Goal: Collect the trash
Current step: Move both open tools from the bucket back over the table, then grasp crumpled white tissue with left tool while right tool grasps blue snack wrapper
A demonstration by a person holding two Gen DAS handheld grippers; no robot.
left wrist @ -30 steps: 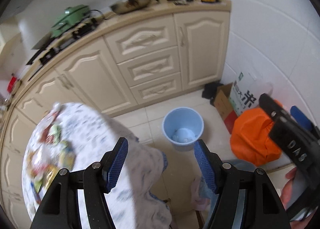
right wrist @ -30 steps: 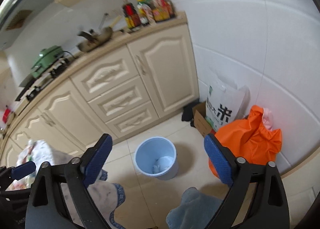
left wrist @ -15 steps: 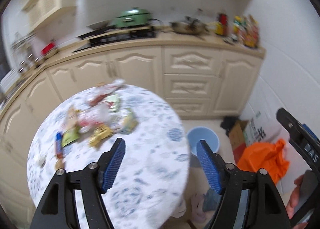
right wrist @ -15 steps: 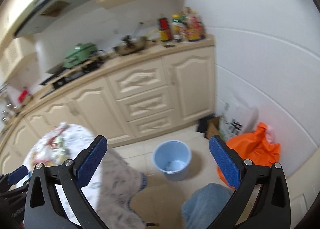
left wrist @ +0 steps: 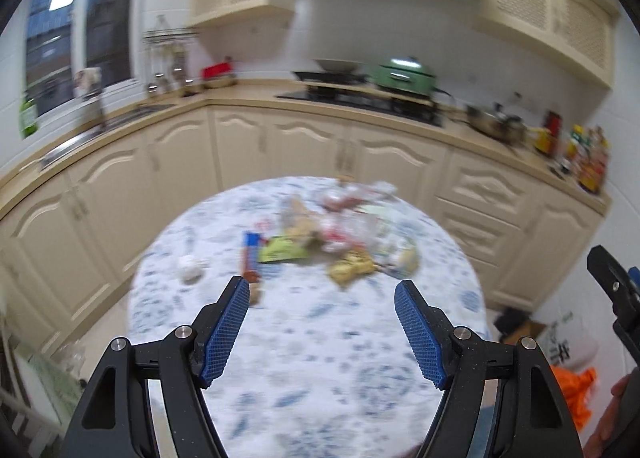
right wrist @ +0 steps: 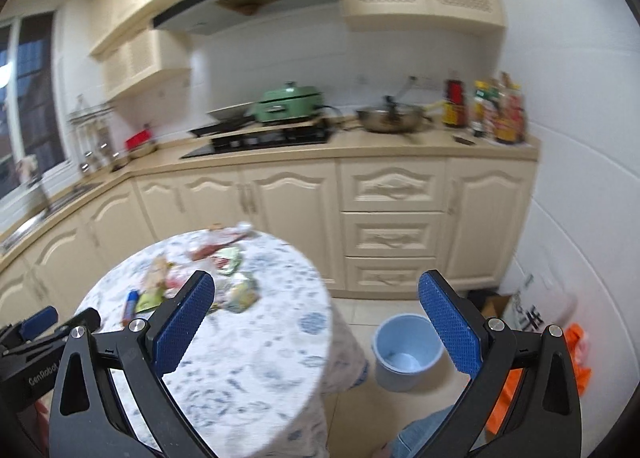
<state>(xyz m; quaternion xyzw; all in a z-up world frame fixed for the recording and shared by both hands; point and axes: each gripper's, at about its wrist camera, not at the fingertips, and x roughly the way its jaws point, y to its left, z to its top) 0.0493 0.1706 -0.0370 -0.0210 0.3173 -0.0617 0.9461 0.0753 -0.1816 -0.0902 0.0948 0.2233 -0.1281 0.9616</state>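
Left wrist view: the trash [left wrist: 332,238] is a blurred heap of crumpled wrappers, green, yellow, red and clear, lying on the round table [left wrist: 312,358] toward its far edge, the side nearest the cabinets. A white crumpled ball [left wrist: 189,268] sits apart on the heap's left. A blue and red wrapper [left wrist: 250,254], at the heap's left edge, lies with its long axis running from the table's near side to its far side; which way the other pieces point cannot be told.

Beside the table, on the floor to its right, stands a light-blue bin [right wrist: 408,352] with a pale scrap at its bottom.

Above the table's near part the left gripper [left wrist: 322,296] has just been opening and has nothing between its pads. The right gripper [right wrist: 316,294] has likewise just been spreading and stands wide apart, empty.
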